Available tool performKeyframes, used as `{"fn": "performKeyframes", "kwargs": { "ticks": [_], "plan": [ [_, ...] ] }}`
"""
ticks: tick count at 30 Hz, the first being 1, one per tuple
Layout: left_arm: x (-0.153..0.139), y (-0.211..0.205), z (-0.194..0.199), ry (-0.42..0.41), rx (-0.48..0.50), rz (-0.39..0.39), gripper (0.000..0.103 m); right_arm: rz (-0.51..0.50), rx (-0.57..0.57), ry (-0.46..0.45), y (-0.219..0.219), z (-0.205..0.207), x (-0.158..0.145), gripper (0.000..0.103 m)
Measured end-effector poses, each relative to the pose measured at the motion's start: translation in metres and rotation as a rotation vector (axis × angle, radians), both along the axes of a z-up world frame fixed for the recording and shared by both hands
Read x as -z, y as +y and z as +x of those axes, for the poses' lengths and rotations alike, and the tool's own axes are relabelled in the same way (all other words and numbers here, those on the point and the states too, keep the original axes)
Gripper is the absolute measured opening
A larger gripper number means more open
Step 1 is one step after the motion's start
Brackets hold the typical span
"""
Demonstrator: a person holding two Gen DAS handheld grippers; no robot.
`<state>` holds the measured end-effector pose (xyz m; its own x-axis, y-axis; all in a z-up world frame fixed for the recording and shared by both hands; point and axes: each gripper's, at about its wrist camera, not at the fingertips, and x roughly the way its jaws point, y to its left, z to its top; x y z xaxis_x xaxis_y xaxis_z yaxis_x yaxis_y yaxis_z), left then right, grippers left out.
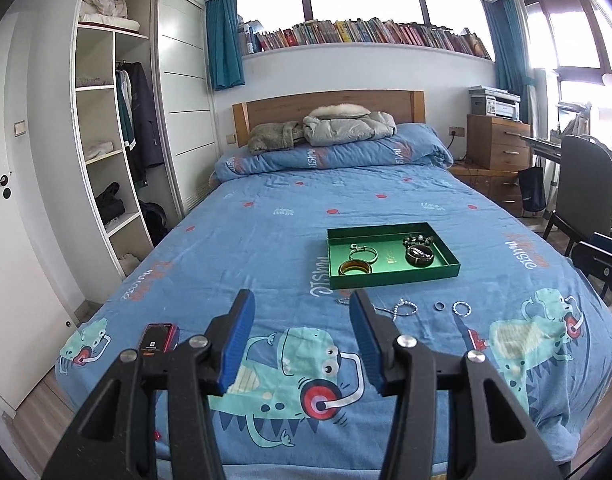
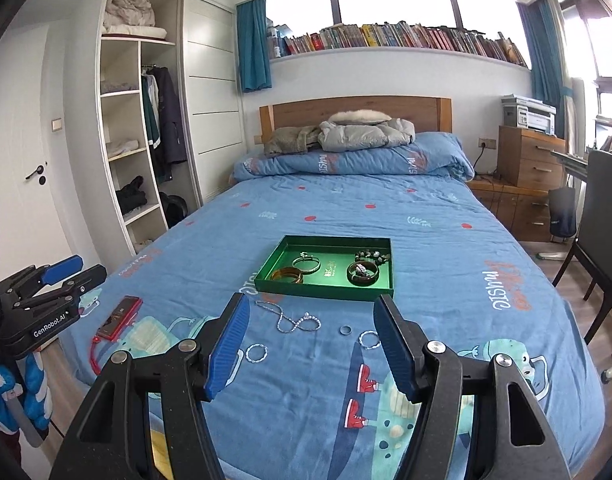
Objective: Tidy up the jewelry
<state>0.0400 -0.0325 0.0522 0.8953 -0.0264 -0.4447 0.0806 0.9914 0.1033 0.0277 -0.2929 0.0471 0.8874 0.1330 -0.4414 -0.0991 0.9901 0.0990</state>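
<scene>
Centrally, a bed [image 2: 426, 240] with a blue cartoon-print cover fills both views and serves as the working surface. A shallow green tray [image 2: 326, 286] lies flat on the cover toward the foot of the bed; inside it rest an amber bangle [image 2: 287, 275], a silver bangle [image 2: 307, 263], a dark bangle [image 2: 362, 273] and a beaded bracelet [image 2: 372, 256]. Loose on the cover, just in front of the tray, lie a silver chain [image 2: 291, 320], a small grey ring [image 2: 345, 330] and two thin silver hoops, one to the left [image 2: 257, 353] and one to the right [image 2: 369, 339], the latter partly hidden behind a blue finger pad. A red phone [image 2: 119, 317] sits near the left edge of the cover. The left gripper [image 1: 301, 312] and the right gripper [image 2: 312, 320] both hang above the foot of the bed with jaws spread wide and nothing between them. At the head, a folded duvet [image 2: 358, 164] carries a grey jacket [image 2: 366, 130] against a wooden headboard [image 2: 354, 106]. An open wardrobe [image 2: 133, 120] stands at left, a row of books [image 2: 406, 36] lines the sill under the window, and a wooden drawer unit [image 2: 530, 160] bearing a printer [image 2: 528, 114] stands at right beside a dark chair [image 2: 602, 220].
</scene>
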Motion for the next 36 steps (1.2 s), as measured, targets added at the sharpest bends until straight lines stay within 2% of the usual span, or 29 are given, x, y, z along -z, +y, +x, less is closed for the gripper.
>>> {"fn": "performKeyframes", "kwargs": {
  "ticks": [8, 15, 36],
  "plan": [
    [0.014, -0.003, -0.002, 0.032, -0.007, 0.009, 0.047, -0.015, -0.003, -0.012, 0.004, -0.008, 0.003, 0.066],
    [0.025, -0.016, 0.003, 0.055, -0.003, 0.045, 0.047, 0.022, -0.004, 0.018, 0.003, -0.002, 0.024, 0.066],
    [0.064, -0.057, 0.057, 0.175, 0.055, 0.066, 0.047, 0.036, 0.112, 0.116, -0.041, 0.032, 0.079, 0.066]
  ]
}}
